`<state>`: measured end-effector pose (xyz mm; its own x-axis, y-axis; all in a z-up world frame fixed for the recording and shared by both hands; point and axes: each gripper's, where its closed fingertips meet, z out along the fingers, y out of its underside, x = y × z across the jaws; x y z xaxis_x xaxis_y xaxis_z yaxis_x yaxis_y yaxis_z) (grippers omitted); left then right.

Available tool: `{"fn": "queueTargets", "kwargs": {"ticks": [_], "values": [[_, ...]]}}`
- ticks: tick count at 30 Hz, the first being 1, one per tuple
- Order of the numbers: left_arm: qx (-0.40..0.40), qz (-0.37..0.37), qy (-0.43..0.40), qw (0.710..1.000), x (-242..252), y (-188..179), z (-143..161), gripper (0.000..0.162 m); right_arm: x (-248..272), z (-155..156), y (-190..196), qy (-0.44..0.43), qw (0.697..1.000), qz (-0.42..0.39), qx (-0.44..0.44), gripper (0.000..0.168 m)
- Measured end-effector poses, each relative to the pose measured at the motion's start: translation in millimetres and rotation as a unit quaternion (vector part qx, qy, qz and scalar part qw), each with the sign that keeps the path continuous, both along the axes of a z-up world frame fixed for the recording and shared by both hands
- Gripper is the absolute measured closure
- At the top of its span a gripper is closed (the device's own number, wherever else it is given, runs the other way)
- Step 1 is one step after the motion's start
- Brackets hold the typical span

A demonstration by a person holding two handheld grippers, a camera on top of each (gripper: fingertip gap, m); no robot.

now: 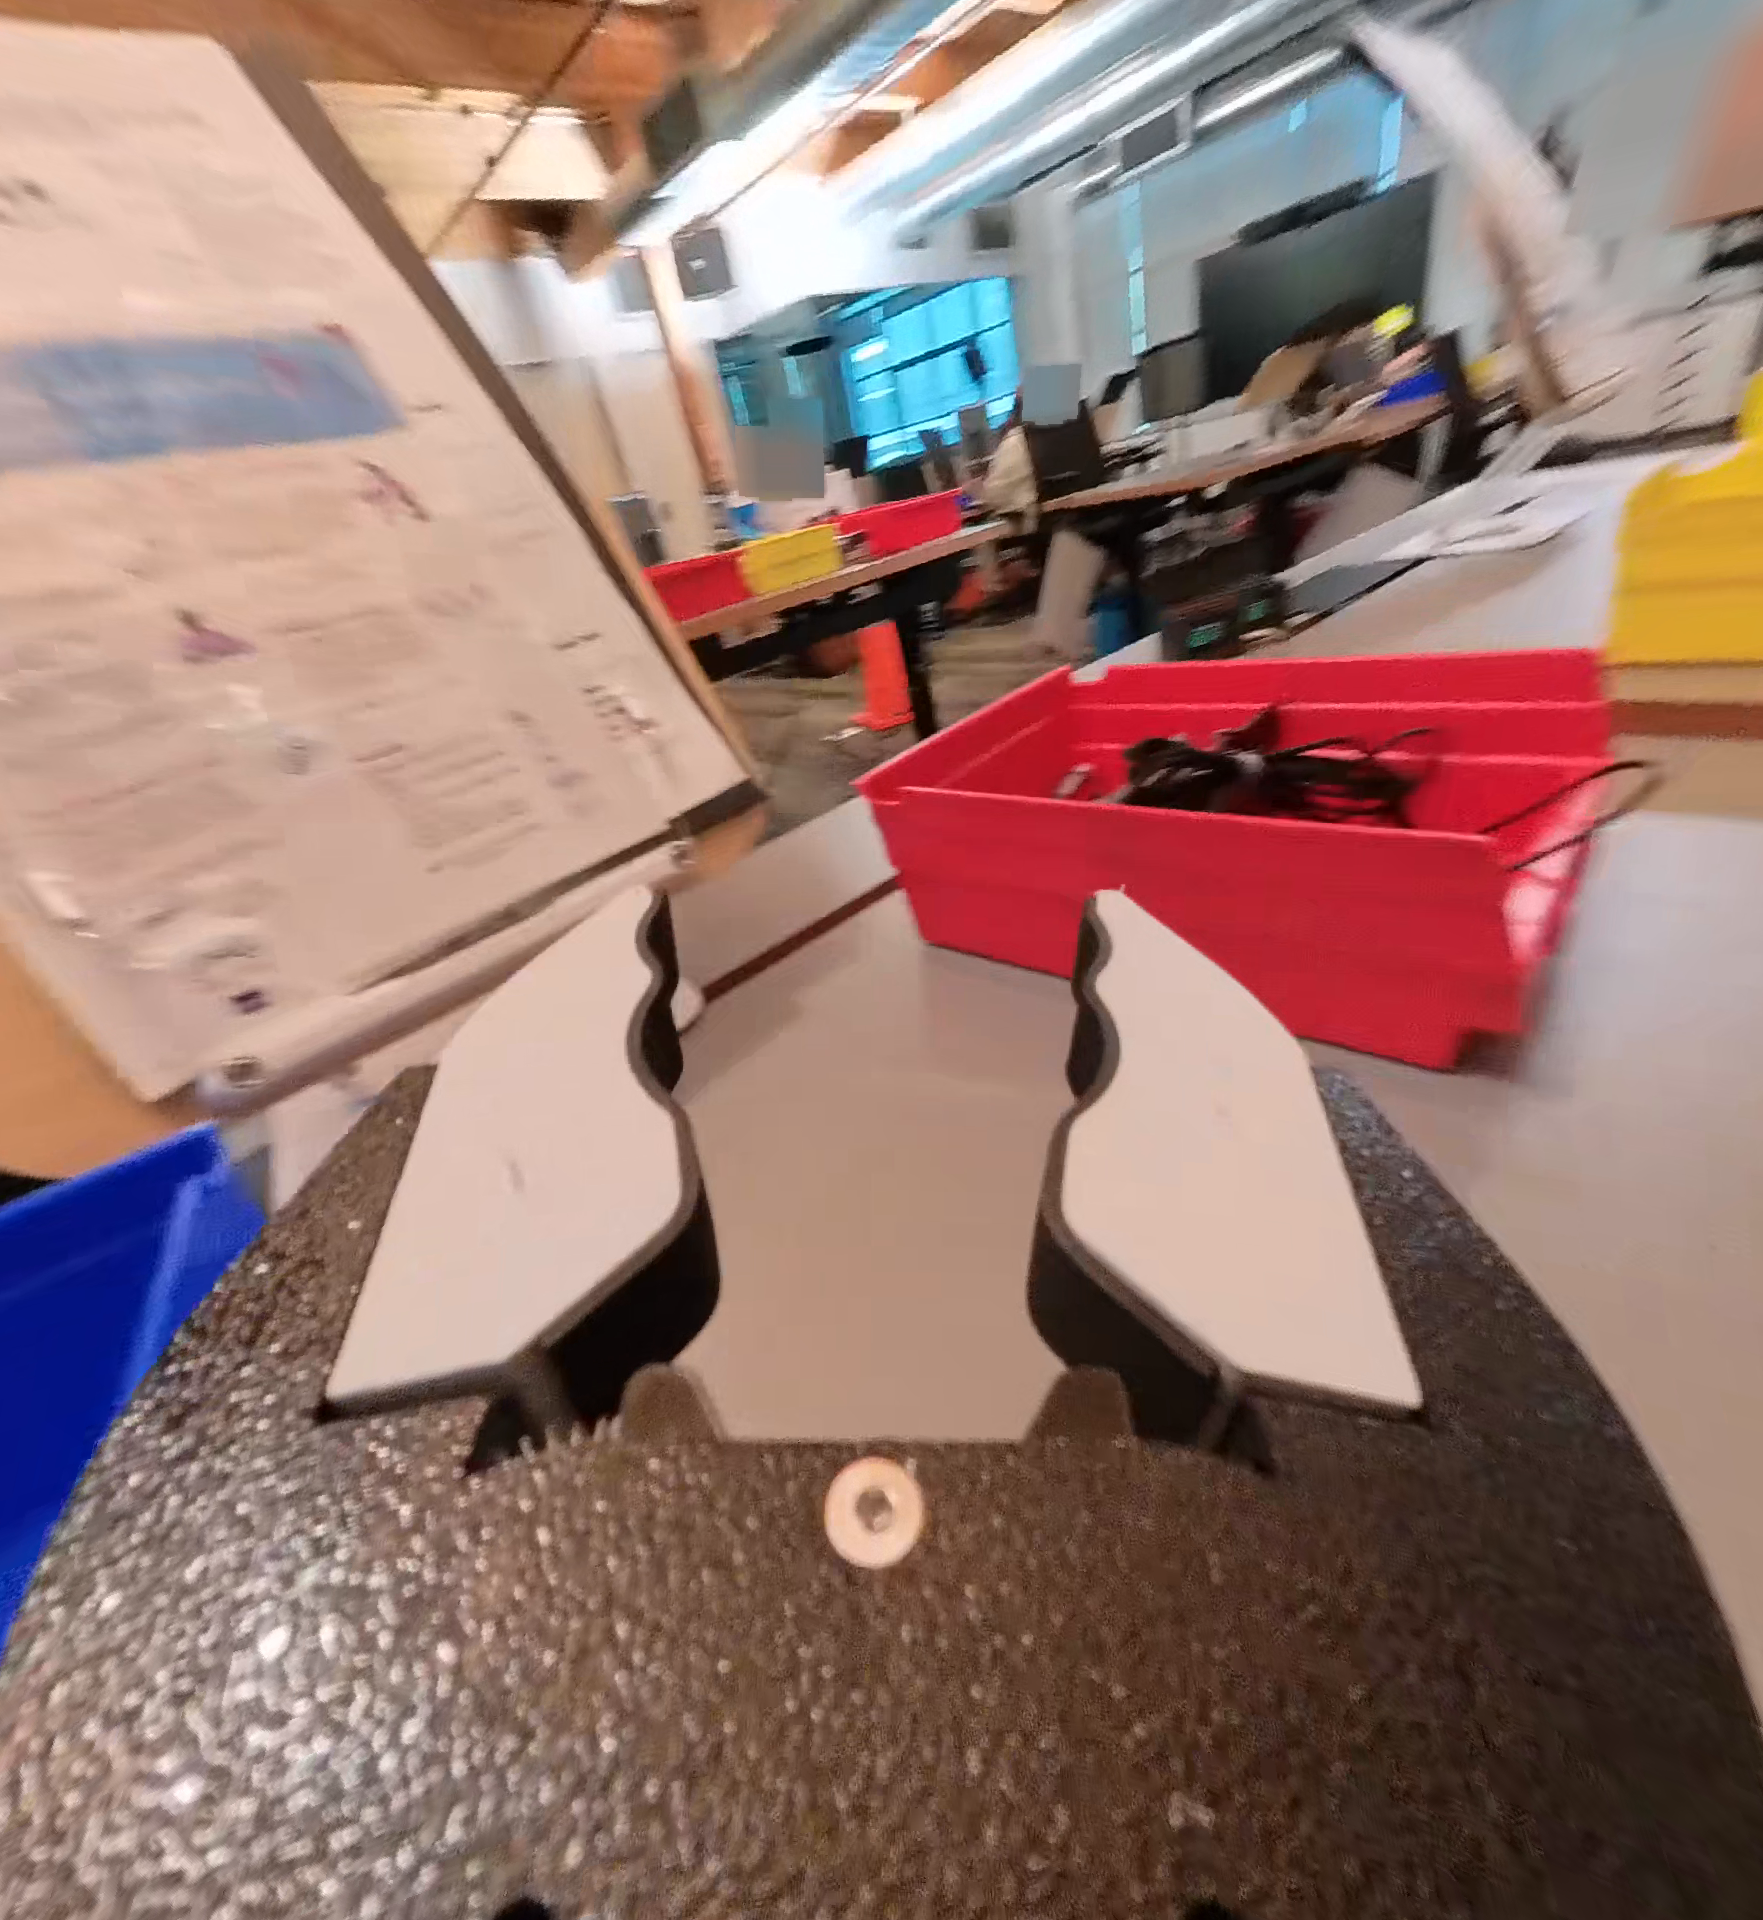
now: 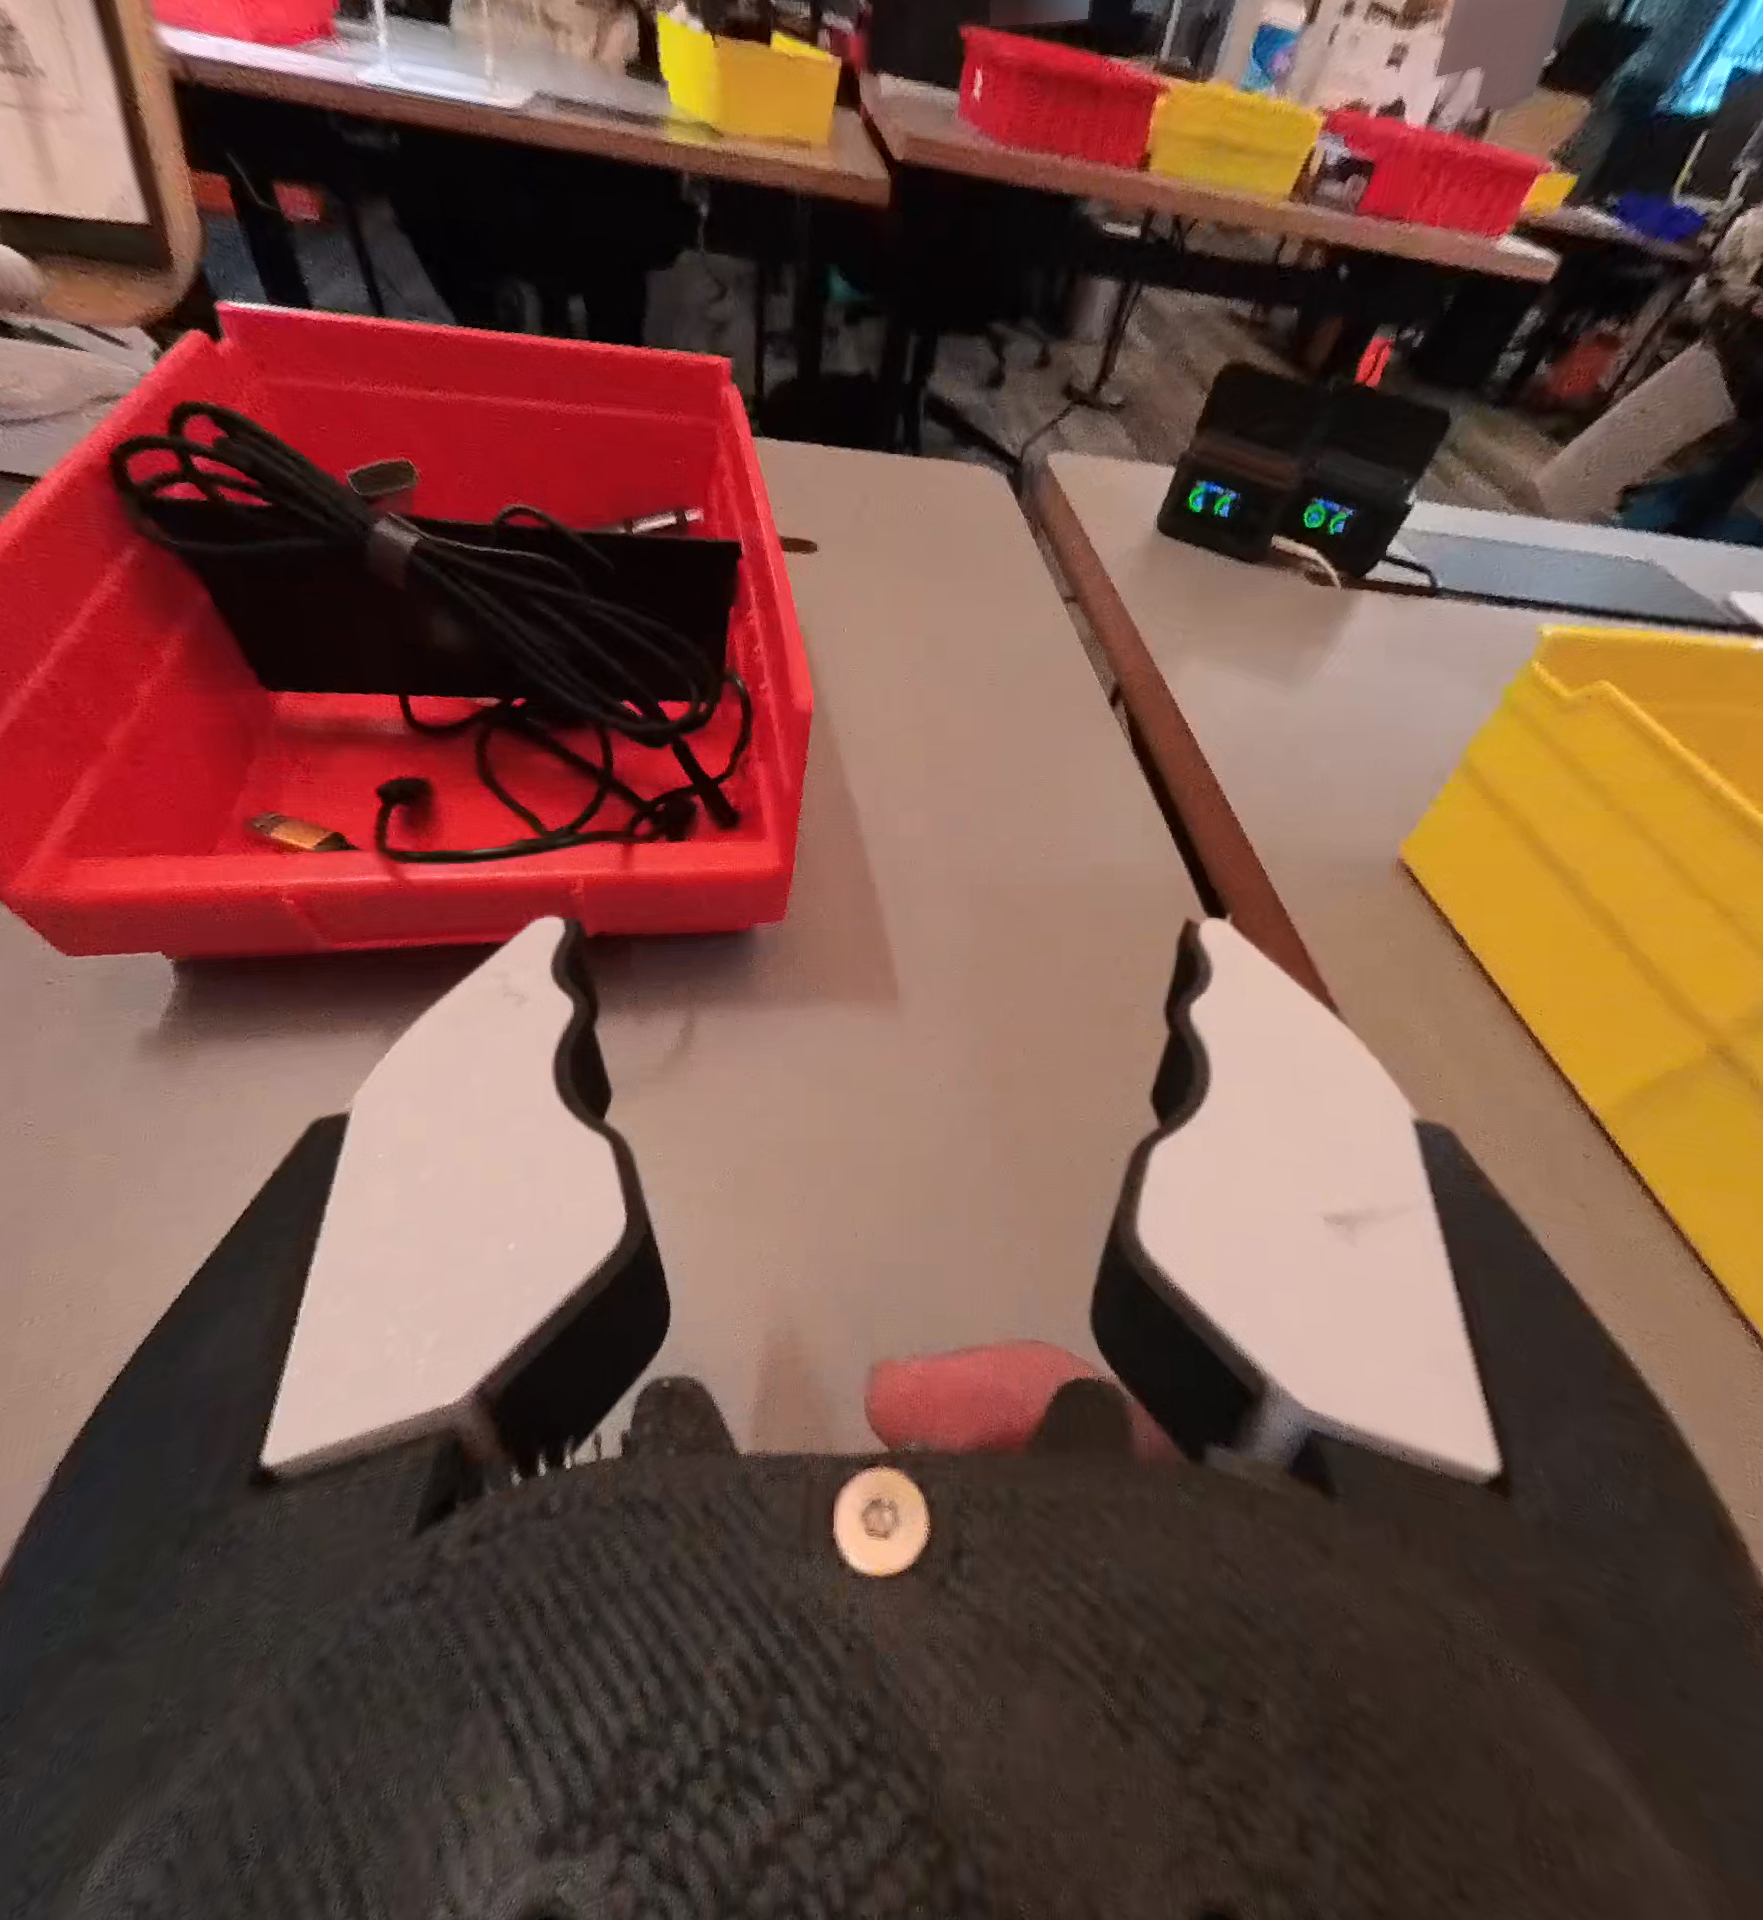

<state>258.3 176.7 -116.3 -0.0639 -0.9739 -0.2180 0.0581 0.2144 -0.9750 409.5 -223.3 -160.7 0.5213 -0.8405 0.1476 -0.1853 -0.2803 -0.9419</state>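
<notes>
Red plastic fills much of what my left camera sees: a red bin (image 1: 1241, 862) sits on the grey tabletop (image 1: 1635, 1039) ahead and a little to the right of my left gripper (image 1: 877, 935). Its fingers are spread wide with nothing between them, hovering over bare table. A tangle of black cables (image 1: 1272, 774) lies inside the bin. Off to the left a tilted framed board (image 1: 233, 520) covered in paper leans over the table's left edge, its lower corner just beside my left fingertip (image 1: 648, 935). A blue bin (image 1: 35, 1403) shows at the lower left, and stacked yellow bins (image 1: 1750, 540) stand near the far right edge. This view is blurred.

From my right camera, my right gripper (image 2: 882, 951) is likewise spread and empty above the tabletop (image 2: 908, 727). The red bin (image 2: 368, 894) rests ahead and to the left, its front wall just beyond my left fingertip (image 2: 534, 966). Inside lie the coiled black cables (image 2: 441, 582) draped over a flat black panel (image 2: 461, 623), with a small gold-coloured connector (image 2: 295, 831) near the front wall. A yellow bin (image 2: 1646, 914) sits on the adjoining table to the right, and two small black devices with lit screens (image 2: 1282, 499) stand near that table's far edge.
</notes>
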Motion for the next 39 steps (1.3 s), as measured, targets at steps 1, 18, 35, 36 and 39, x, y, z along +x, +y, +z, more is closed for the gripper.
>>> {"fn": "queueTargets", "kwargs": {"ticks": [1, 18, 35, 36, 39], "values": [[0.004, 0.011, 0.006, 1.0, 3, 0, 1, 0.088, -2, 2, 2, -0.008, 1.0, 0.018, 0.005, 0.064], [-0.066, 0.114, 0.205, 0.97, 154, -157, -83, 0.06, -18, -10, 48, 0.041, 0.986, 0.145, 0.078, 0.078], [-0.043, 0.085, 0.306, 0.947, 152, -80, -112, 0.138, -28, 4, 65, 0.033, 0.983, 0.16, 0.082, 0.088], [-0.049, 0.076, 0.308, 0.947, 143, -76, -112, 0.14, -30, 8, 67, 0.029, 0.983, 0.163, 0.082, 0.088], [-0.056, 0.053, 0.315, 0.946, 102, -66, -109, 0.144, -42, 22, 79, 0.004, 0.982, 0.178, 0.065, 0.088]]}}
